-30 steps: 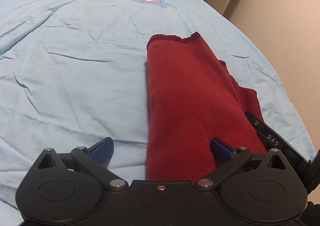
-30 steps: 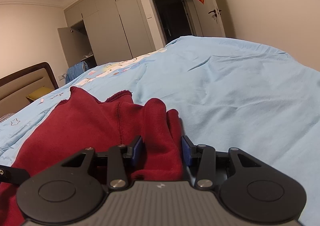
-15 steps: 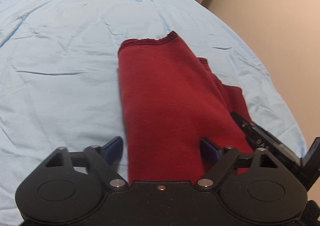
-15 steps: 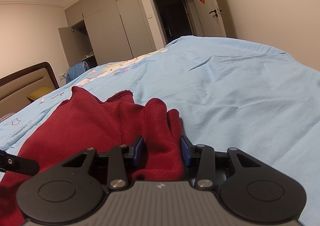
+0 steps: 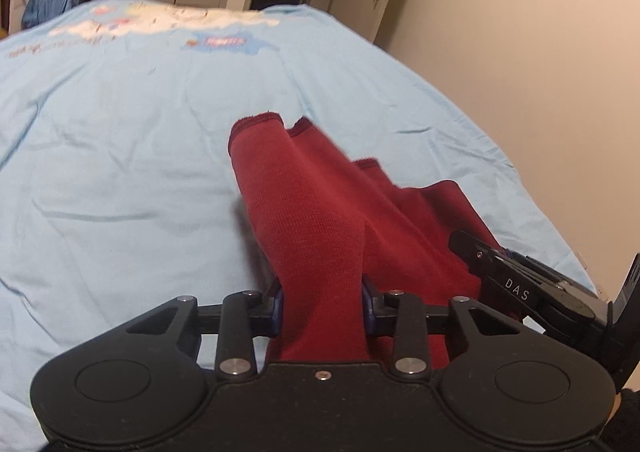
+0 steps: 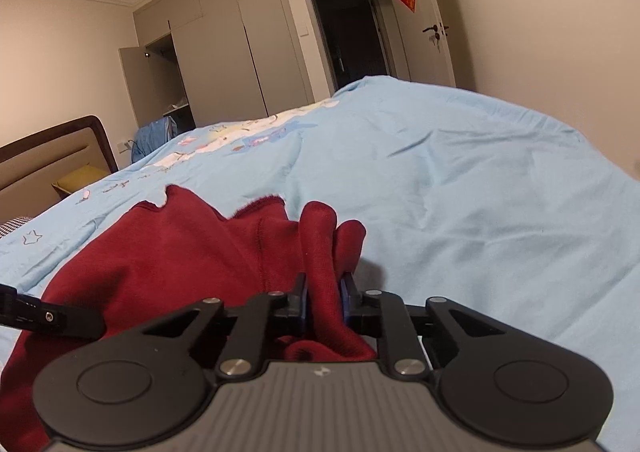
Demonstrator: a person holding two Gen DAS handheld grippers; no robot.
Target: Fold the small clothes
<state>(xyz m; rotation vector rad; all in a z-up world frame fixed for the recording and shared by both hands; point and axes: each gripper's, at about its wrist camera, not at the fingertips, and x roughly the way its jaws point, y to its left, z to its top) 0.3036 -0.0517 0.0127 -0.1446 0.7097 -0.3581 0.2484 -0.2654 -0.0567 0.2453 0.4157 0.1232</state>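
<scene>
We saw the left tongs [image 5: 322, 306], whose jaws had just been closing, pinched on a bunched fold of the dark red knitted garment [image 5: 320, 212]. The right tongs [image 6: 324, 302], also just closing, clamped a narrow ridge of it [image 6: 180, 252]. The garment lay near the right edge of the bed, on the light blue printed bedspread [image 5: 120, 156], its hemmed end farthest.

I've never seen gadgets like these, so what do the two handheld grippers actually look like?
The left gripper is matte black plastic with two round discs at the rear, silver pivot screws on its linkage bars and dark blue pads. The right gripper matches it, but has a ribbed grey centre plate, and white letters "DAS" mark its side. No cables show.
</scene>
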